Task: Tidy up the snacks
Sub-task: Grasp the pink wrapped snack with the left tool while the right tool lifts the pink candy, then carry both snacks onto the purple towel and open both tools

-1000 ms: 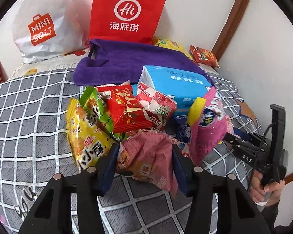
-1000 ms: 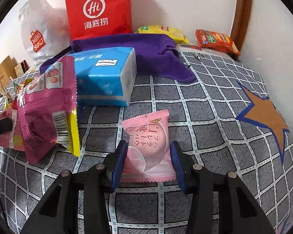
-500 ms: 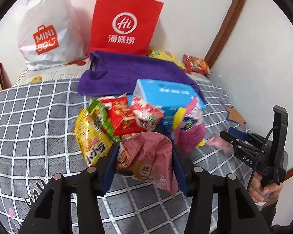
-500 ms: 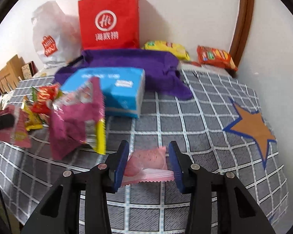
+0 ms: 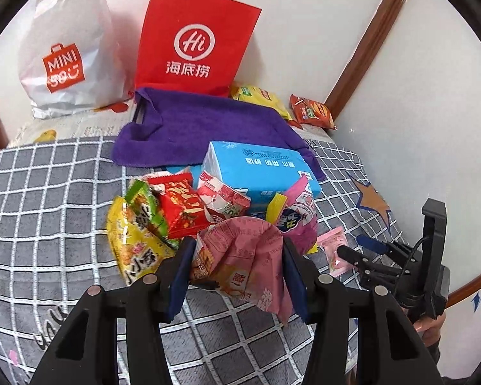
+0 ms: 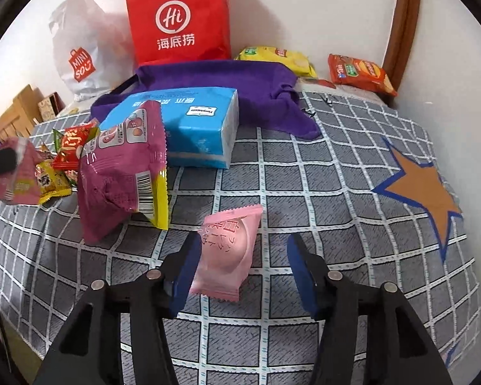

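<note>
My left gripper [image 5: 237,266] is shut on a crumpled pink snack packet [image 5: 243,256] and holds it above the checked grey cloth [image 5: 48,199]. Behind it lies a pile of snack bags: yellow [image 5: 131,243], green [image 5: 144,208], red [image 5: 179,205], and a magenta bag [image 5: 296,215] leaning by a blue tissue pack [image 5: 256,166]. My right gripper [image 6: 243,266] is open; a small light-pink packet [image 6: 227,250] lies on the cloth by its left finger. The same packet [image 5: 335,250] shows in the left wrist view in front of the right gripper [image 5: 365,252].
A red paper bag [image 5: 192,41] and a white MINISO bag [image 5: 64,51] stand against the back wall. A purple cloth bag [image 5: 202,128] lies in front of them. Yellow [image 6: 279,59] and orange [image 6: 359,72] chip bags lie in the back corner. A wooden trim [image 5: 368,38] marks the corner.
My right gripper has opened and let go of the light-pink packet, which now lies on the cloth. Both grippers have pulled back and up. The left keeps its hold.
</note>
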Demonstrator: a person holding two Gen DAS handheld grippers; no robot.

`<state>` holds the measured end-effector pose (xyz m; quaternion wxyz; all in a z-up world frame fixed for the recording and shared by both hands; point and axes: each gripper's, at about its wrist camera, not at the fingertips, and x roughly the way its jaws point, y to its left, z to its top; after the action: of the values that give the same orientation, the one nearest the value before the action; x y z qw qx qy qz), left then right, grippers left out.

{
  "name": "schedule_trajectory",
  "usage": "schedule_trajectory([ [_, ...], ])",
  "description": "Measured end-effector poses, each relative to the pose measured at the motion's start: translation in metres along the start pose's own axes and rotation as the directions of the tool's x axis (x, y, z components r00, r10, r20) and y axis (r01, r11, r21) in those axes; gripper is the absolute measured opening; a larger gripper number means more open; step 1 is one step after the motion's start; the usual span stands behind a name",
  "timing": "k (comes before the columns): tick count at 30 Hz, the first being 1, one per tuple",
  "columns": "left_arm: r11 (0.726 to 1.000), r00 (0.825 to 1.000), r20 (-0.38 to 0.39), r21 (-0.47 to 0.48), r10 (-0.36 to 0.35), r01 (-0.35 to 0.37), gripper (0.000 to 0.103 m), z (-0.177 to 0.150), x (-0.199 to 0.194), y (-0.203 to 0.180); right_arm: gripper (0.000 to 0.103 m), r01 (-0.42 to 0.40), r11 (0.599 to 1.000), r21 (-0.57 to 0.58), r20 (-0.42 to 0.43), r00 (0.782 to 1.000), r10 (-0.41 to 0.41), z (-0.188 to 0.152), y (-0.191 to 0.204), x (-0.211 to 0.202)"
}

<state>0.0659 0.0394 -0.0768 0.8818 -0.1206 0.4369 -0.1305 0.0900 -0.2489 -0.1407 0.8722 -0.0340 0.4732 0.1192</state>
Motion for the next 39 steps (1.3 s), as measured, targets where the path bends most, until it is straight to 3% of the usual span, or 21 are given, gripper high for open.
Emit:
schedule_trajectory([
  [6,1.000,1.000,-0.025,0.011,-0.008,0.009,0.050,0.001,0.008,-0.006,0.060,-0.053,0.999,-0.001,-0.027,0.998,0.053,0.003,0.007,0.021],
  [9,1.000,1.000,-0.026,0.015,-0.006,0.006,0.050,0.005,0.007,-0.007,0.050,-0.017,0.999,-0.034,-0.057,0.998,0.015,0.003,0.013,0.031],
  [17,0.999,1.000,-0.011,0.045,-0.005,0.006,0.050,0.029,0.004,-0.016,0.046,-0.023,0.998,-0.057,0.025,0.999,0.025,0.025,0.014,-0.004],
  [28,0.996,1.000,0.020,0.088,0.015,-0.017,0.050,0.091,0.003,-0.028,0.046,-0.026,0.997,-0.079,0.172,0.984,0.040,0.121,0.031,-0.043],
  [39,0.992,0.995,0.061,0.093,0.083,-0.089,0.050,0.158,0.012,-0.009,0.046,-0.040,0.996,-0.082,0.232,0.971,0.058,0.222,0.042,-0.016],
])
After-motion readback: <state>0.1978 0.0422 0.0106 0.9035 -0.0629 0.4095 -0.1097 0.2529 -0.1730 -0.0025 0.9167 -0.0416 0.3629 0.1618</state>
